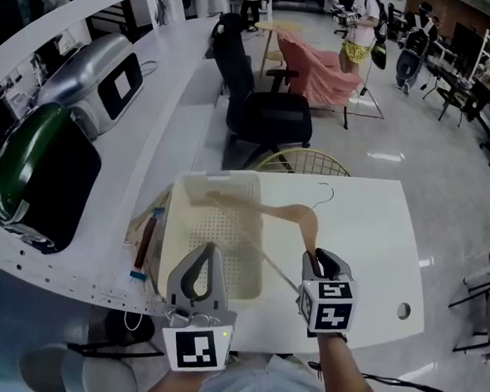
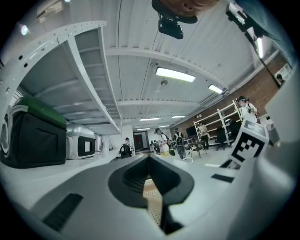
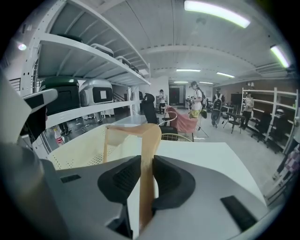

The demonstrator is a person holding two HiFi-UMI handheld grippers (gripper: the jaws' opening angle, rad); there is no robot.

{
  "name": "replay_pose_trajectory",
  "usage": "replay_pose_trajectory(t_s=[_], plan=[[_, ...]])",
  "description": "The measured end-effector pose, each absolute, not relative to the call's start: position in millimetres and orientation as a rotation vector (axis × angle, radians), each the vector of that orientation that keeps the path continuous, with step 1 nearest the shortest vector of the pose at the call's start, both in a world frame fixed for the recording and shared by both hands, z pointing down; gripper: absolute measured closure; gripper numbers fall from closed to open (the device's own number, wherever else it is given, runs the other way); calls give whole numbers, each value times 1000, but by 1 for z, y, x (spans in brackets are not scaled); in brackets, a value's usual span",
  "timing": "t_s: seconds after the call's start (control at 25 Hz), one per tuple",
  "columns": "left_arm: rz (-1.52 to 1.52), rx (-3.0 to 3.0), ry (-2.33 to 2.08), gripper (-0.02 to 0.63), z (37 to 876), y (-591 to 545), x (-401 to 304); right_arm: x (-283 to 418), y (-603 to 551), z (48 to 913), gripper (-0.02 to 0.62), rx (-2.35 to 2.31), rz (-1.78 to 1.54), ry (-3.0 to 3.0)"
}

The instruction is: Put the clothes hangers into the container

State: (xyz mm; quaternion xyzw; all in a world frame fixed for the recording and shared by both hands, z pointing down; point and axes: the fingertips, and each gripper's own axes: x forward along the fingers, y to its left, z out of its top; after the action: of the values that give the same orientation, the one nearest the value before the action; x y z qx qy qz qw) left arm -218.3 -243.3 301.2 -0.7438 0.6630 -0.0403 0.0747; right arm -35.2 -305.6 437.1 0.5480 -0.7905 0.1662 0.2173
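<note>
A wooden clothes hanger [image 1: 289, 212] with a wire hook [image 1: 324, 192] hangs tilted over the white table [image 1: 366, 240]. Its far arm reaches over the cream perforated container [image 1: 170, 228]. My right gripper [image 1: 316, 257] is shut on the hanger's near arm, just right of the container. In the right gripper view the hanger [image 3: 140, 133] runs up between the right gripper's [image 3: 147, 161] pads, with the container [image 3: 79, 150] to the left. My left gripper [image 1: 209, 248] sits over the container's near part, jaws together and holding nothing. In the left gripper view its tips [image 2: 150, 159] meet, and the perforated floor shows below them.
A black office chair [image 1: 263, 109] and a round wire frame [image 1: 301, 161] stand past the table's far edge. A shelf on the left carries a green-and-black case [image 1: 31, 170] and a silver case [image 1: 103, 79]. Small items [image 1: 147, 235] lie left of the container. People stand at the back [image 1: 358, 32].
</note>
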Motion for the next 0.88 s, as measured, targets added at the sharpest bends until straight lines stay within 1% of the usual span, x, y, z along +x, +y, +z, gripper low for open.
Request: replay_pose_trajectory(t_s=[0.32, 0.6, 0.88], plan=[[-53, -2353, 1897, 594, 301, -253, -266, -89, -302, 425, 503, 1554, 387, -2098], [7, -2420, 1856, 594, 302, -260, -303, -140, -297, 425, 503, 1492, 314, -2023], [32, -2463, 1825, 594, 307, -265, -321, -164, -298, 427, 506, 1463, 243, -1980]])
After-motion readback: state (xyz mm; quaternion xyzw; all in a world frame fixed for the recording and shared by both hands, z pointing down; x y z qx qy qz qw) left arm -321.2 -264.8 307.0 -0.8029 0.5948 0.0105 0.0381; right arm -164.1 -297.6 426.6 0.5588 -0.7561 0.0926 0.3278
